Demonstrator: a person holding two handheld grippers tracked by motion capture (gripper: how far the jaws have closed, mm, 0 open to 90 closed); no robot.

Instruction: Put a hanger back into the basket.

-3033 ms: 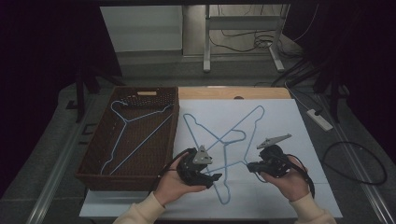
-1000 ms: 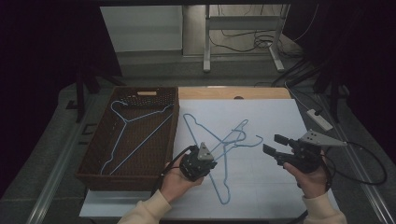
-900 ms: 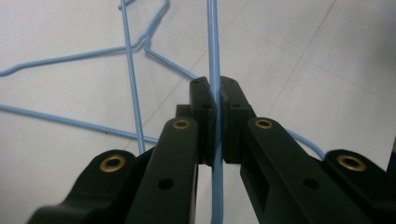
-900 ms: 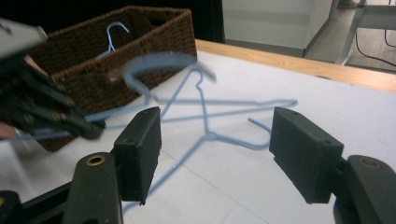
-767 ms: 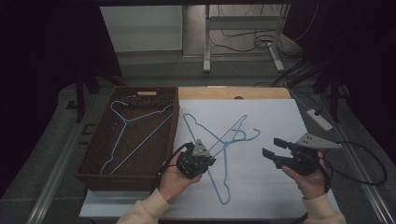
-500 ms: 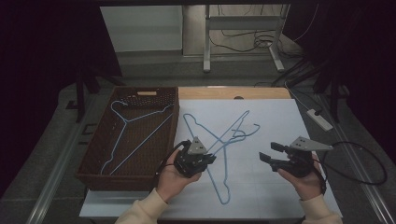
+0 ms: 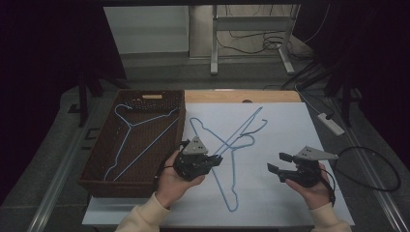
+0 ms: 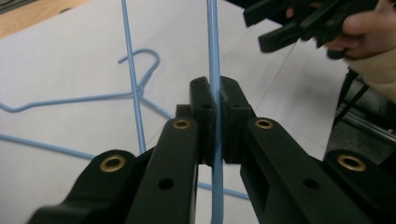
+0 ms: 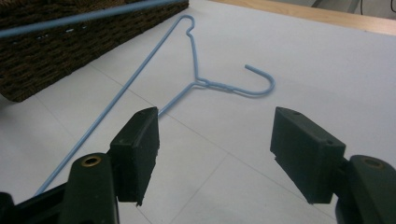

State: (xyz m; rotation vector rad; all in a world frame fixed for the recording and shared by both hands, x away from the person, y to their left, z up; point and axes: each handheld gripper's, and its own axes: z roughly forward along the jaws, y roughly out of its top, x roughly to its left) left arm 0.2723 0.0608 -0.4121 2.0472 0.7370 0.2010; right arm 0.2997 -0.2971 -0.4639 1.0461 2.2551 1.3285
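The blue wire hanger [image 8: 214, 56] is pinched in my left tool [image 7: 197, 162] just above the tabletop [image 7: 290, 125] beside the wicker basket [image 7: 101, 145], right tool [image 7: 280, 163] gaping empty, so honestly it could snag the other hanger [image 7: 205, 133] crossing it and drag that along.

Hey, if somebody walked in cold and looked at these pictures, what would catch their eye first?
Probably the pale blue wire hangers crossed on the white sheet at the table's middle, one pinched in the shut left gripper. Next, the dark wicker basket at the left with another hanger lying inside. At the right, the right gripper hangs open above the sheet with nothing between its pads.
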